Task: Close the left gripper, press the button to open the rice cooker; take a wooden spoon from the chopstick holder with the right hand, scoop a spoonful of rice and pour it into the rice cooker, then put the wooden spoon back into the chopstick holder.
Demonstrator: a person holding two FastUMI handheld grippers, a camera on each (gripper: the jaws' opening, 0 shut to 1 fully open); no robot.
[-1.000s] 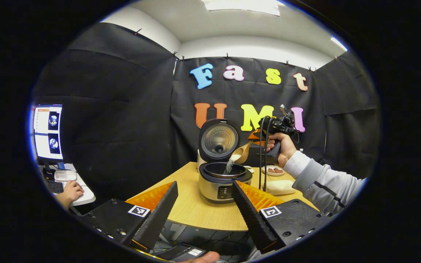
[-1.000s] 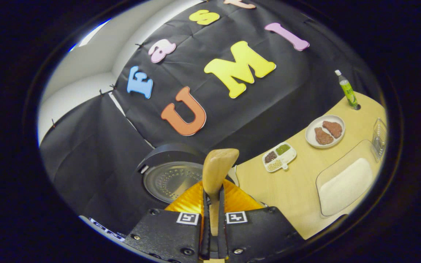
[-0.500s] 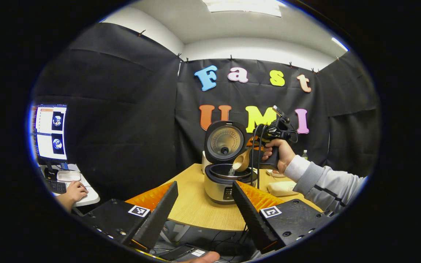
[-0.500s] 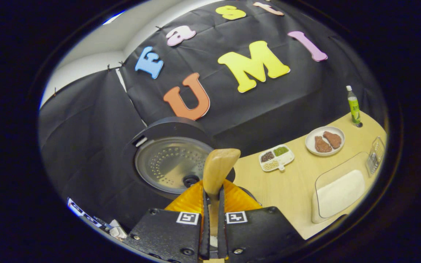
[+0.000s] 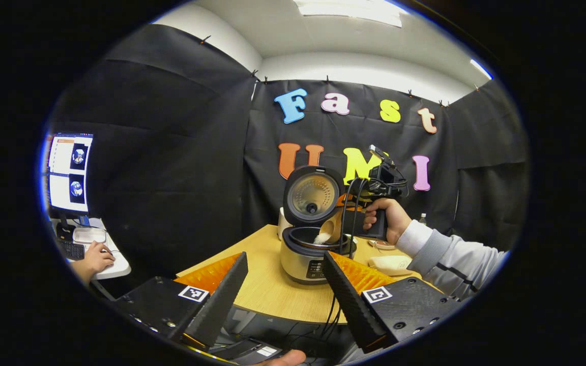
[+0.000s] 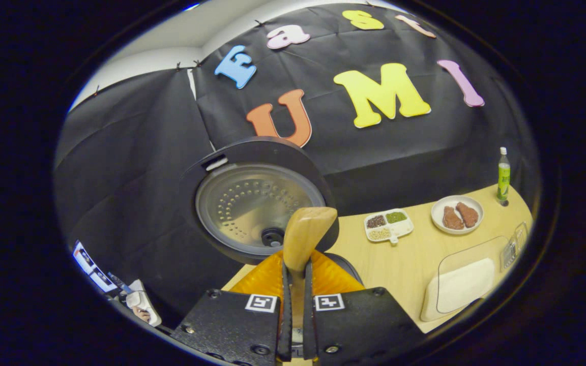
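In the left gripper view the rice cooker (image 5: 309, 254) stands on the wooden table (image 5: 267, 290) with its lid (image 5: 313, 195) swung up. A hand holds my right gripper (image 5: 346, 203) just right of the lid. The wooden spoon (image 5: 329, 231) is tipped steeply over the pot and white rice slides off its bowl. My left gripper (image 5: 284, 258) hangs open in front of the table, well short of the cooker. In the right gripper view my right gripper (image 6: 296, 268) is shut on the spoon (image 6: 307, 231) handle, with the lid's inner plate (image 6: 257, 203) behind it.
A clear tray of rice (image 6: 463, 284), a wire holder (image 6: 510, 246), a compartment dish (image 6: 388, 224), a plate of meat (image 6: 457, 214) and a green bottle (image 6: 503, 175) stand to the right on the table. A monitor (image 5: 69, 173) and a person's hand (image 5: 92, 256) are at a side desk.
The right gripper has dropped and turned, tipping the spoon lower and closer to the pot. The falling rice has thinned from a long stream to a short spill. The left gripper stays open.
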